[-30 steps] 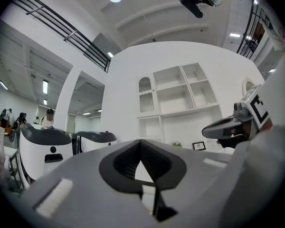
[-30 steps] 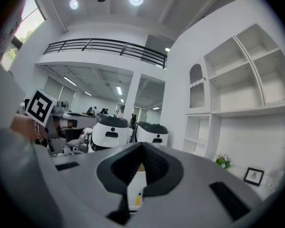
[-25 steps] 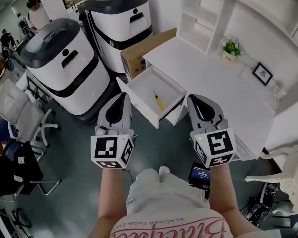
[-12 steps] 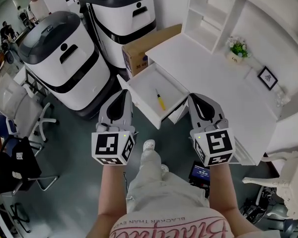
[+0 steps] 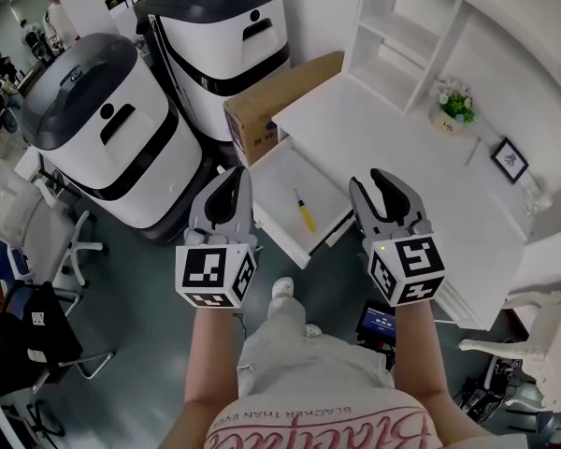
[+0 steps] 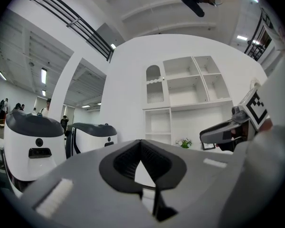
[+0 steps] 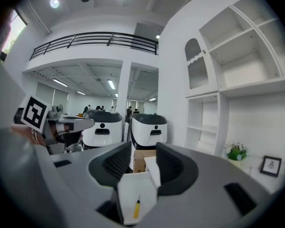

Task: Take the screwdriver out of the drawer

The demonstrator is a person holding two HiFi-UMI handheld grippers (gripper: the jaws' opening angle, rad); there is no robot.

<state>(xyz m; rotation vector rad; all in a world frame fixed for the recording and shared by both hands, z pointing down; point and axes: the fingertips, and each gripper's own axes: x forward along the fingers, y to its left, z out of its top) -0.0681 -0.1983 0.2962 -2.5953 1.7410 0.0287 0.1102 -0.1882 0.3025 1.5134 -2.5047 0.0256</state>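
Both grippers have advanced toward the open drawer (image 5: 282,168) since the earlier frame, so it now sits closer in front of them, and the right jaws have just been opening with nothing between them.

Finding 1, object. The screwdriver (image 5: 304,213) lies flat on the drawer floor, toward the front end of the drawer. Its yellow handle is the end nearer the person. The dark shaft points away, toward the desk (image 5: 393,143). Its long axis runs roughly along the line in which both grippers point.

Finding 2, relation. In the head view the tool lies between the two grippers, ahead of and below their tips, touching neither. Neither is clearly nearer. The right gripper view shows the tool low in the gap between its own jaws, while the left gripper view does not show it. On that evidence the right side is judged better lined up.

Finding 3, pose. The right gripper (image 5: 390,183) is tipped slightly downward with its jaws moderately spread and empty. The left gripper (image 5: 237,174) is held about level with its jaw tips pressed together on nothing. Both forearms reach forward, side by side and well apart.

Finding 4, assessment. The coming move appears to call for a forward and downward reach into the drawer. A pinch across the handle looks more workable than one along its length.
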